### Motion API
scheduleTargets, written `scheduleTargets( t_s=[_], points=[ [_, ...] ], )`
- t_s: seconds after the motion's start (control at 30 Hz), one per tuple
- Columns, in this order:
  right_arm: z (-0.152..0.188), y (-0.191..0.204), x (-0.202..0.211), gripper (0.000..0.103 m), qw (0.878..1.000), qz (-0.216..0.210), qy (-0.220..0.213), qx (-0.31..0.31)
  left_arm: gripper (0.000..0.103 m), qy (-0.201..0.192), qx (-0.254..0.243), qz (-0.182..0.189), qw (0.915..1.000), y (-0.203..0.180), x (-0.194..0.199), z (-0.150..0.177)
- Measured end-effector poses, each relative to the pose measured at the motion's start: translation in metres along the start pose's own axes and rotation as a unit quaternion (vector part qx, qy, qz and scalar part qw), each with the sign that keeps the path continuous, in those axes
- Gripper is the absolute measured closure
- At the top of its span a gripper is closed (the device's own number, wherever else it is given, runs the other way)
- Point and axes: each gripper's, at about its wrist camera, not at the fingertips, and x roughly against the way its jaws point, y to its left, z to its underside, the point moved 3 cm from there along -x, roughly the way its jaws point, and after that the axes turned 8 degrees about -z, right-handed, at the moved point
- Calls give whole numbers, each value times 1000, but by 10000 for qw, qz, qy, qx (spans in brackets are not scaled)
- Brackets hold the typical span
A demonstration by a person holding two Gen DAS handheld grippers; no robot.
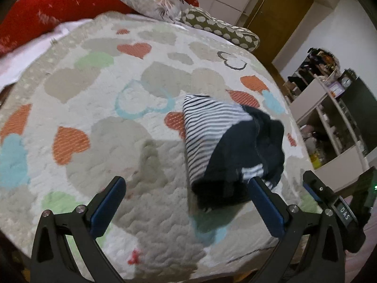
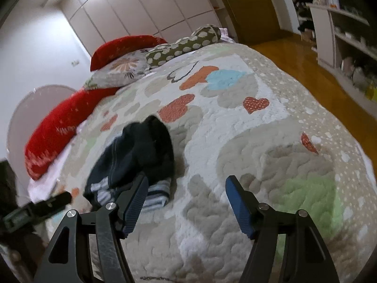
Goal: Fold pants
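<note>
The pants (image 1: pixel 226 141) are small, navy with a blue-and-white striped part, and lie bunched in a heap on the heart-patterned quilt (image 1: pixel 94 118). My left gripper (image 1: pixel 188 184) is open and empty, just in front of the heap, its right finger at the heap's near edge. In the right wrist view the pants (image 2: pixel 139 151) lie left of centre. My right gripper (image 2: pixel 186 184) is open and empty, its left finger touching or just over the heap's near edge. The right gripper's body (image 1: pixel 329 198) shows at the left view's right side.
Red cushions (image 1: pixel 47 11), a floral pillow (image 1: pixel 150 0) and a dotted bolster (image 1: pixel 221 28) line the head of the bed. Shelving (image 1: pixel 329 118) and a wooden floor (image 2: pixel 306 66) lie beyond the bed's right edge. White wardrobes (image 2: pixel 141 11) stand behind.
</note>
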Motion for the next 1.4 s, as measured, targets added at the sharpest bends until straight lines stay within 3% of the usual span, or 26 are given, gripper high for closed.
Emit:
scheduleTargets(
  t_s=[0.1,0.23,0.37,0.43,0.53,0.57,0.6,0.67,0.7,0.73,1.0,1.2,1.4],
  points=[
    [-18,-6,-10,23,9983,-530,97,-207,0,128,160,328,9993,1,-14,-18],
    [-32,-6,-45,23,9918,-1074,550,-410,0,433,202,658,9967,-2,-42,-38],
    [-40,-8,-79,23,9857,-1330,852,-584,0,1115,265,1403,9835,-13,-78,-40],
    [-40,-10,-100,23,9786,-1559,1087,-788,0,1316,196,1558,9788,-22,-92,-36],
    [-43,-9,-117,24,9748,-1696,1159,-871,2,1146,-181,1341,9842,-40,-93,-33],
    [-44,-8,-119,28,9730,-1794,1152,-886,26,1127,-336,1433,9827,-47,-90,-32],
    [-45,-6,-122,44,9672,-1999,1220,-980,37,1128,-457,1418,9824,-52,-88,-32],
    [-43,-4,-129,50,9590,-2190,1350,-1191,51,996,-609,1309,9845,-57,-81,-34],
    [-43,-1,-129,54,9599,-2177,1351,-1135,54,958,-626,1305,9848,-57,-79,-35],
    [-44,2,-129,58,9611,-2154,1360,-1068,55,933,-615,1324,9849,-57,-76,-37],
    [-71,20,-125,61,9617,-2278,1241,-884,55,746,-494,1428,9857,-55,-70,-73],
    [-104,37,-136,61,9667,-2209,1151,-578,55,461,-654,1164,9900,-57,-77,-115],
    [-127,43,-166,62,9725,-1985,1152,-400,55,439,-712,824,9931,-54,-102,-140]
  ],
)
